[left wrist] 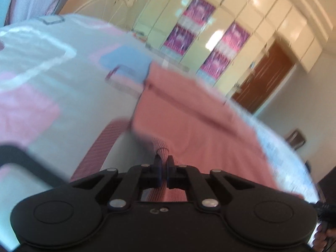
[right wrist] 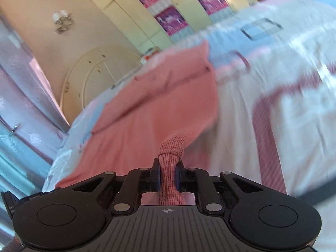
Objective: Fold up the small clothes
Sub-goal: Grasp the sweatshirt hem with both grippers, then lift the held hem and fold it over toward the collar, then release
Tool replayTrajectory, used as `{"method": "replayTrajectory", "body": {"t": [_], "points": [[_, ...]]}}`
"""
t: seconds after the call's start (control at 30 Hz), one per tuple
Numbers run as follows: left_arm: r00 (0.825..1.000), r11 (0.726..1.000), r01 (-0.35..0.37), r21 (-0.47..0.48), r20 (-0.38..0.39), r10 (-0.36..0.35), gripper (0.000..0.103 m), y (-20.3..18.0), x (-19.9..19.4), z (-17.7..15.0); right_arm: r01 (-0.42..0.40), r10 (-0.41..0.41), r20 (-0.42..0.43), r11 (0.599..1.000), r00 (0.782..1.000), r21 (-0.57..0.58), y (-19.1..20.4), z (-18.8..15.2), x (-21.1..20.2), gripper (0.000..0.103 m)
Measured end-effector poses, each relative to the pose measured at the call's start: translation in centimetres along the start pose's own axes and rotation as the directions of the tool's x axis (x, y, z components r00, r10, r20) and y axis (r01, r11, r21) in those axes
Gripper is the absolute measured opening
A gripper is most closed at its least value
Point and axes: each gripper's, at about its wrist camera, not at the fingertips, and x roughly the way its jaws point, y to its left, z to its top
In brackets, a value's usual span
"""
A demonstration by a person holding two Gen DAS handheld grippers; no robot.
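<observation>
I hold the pink garment (right wrist: 159, 105) with 2 tools: my left gripper (left wrist: 163, 163) pinches 1 edge, my right gripper (right wrist: 169, 168) pinches a bunched edge. The rest lies on the bed (right wrist: 241, 115), so I can fold it over.

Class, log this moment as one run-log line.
left tool: shut on pink garment | right tool: shut on pink garment | garment on bed

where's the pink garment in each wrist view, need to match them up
Left wrist: pink garment fills centre to lower right, a pinch in the left gripper.
Right wrist: pink garment fills centre-left, a bunched edge in the right gripper.
Shared landmark: wardrobe doors with purple panels.
</observation>
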Motion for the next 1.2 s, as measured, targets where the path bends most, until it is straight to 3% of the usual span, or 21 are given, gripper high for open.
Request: {"method": "replayTrajectory", "body": {"t": [0.13, 0.37, 0.57, 0.73, 0.8, 0.83, 0.87, 0.93, 1.0, 1.07, 1.2], "points": [[0.994, 0.998, 0.065, -0.003, 0.083, -0.065, 0.003, -1.9, 2.3, 5.0, 0.002, -0.002, 0.077, 1.000, 0.997, -0.004, 1.6, 4.7, 1.2, 0.013], [0.990, 0.994, 0.100, 0.033, 0.095, -0.103, 0.003, -4.8, 11.5, 14.0, 0.022, -0.033, 0.138, 0.997, 0.990, 0.078, 1.5, 15.2, 7.5, 0.013], [0.997, 0.997, 0.072, 0.028, -0.010, -0.072, 0.003, -4.4, 22.0, 19.5, 0.053, -0.068, 0.077, 0.981, 0.995, 0.187, -1.4, 23.2, 16.3, 0.013], [0.994, 0.997, 0.035, 0.075, -0.107, -0.027, 0.003, -3.2, 30.2, 20.8, 0.090, -0.093, -0.004, 0.957, 0.996, 0.276, -5.3, 25.9, 24.0, 0.014], [0.992, 0.996, 0.028, 0.086, -0.121, -0.017, 0.011, -2.9, 32.0, 21.1, 0.088, -0.093, 0.006, 0.952, 0.996, 0.293, -6.5, 26.3, 25.6, 0.037], [0.994, 0.996, 0.021, 0.088, -0.113, -0.011, 0.026, -2.7, 32.3, 21.3, 0.100, -0.111, 0.020, 0.948, 0.994, 0.301, -7.0, 26.4, 25.8, 0.060], [0.996, 0.996, 0.020, 0.091, -0.084, -0.013, 0.047, -2.4, 32.1, 21.7, 0.103, -0.124, 0.053, 0.949, 0.991, 0.299, -7.2, 26.5, 25.7, 0.064], [1.000, 0.995, 0.024, 0.101, -0.003, -0.024, 0.069, -1.8, 31.3, 22.3, 0.086, -0.120, 0.113, 0.960, 0.986, 0.266, -7.3, 26.8, 24.9, 0.064], [0.999, 0.989, 0.049, 0.141, -0.016, -0.047, 0.063, -1.4, 31.5, 22.8, 0.081, -0.110, 0.127, 0.973, 0.986, 0.218, -7.2, 27.0, 24.4, 0.064], [0.997, 0.975, 0.051, 0.218, -0.074, -0.036, 0.053, -1.5, 32.8, 23.0, 0.141, -0.151, 0.099, 0.984, 0.983, 0.106, -6.4, 27.2, 24.7, 0.063], [0.981, 0.924, 0.055, 0.379, -0.192, 0.020, 0.047, -2.6, 36.0, 22.2, 0.241, -0.240, 0.022, 0.966, 0.970, -0.096, -5.0, 26.7, 27.6, 0.058]]}}
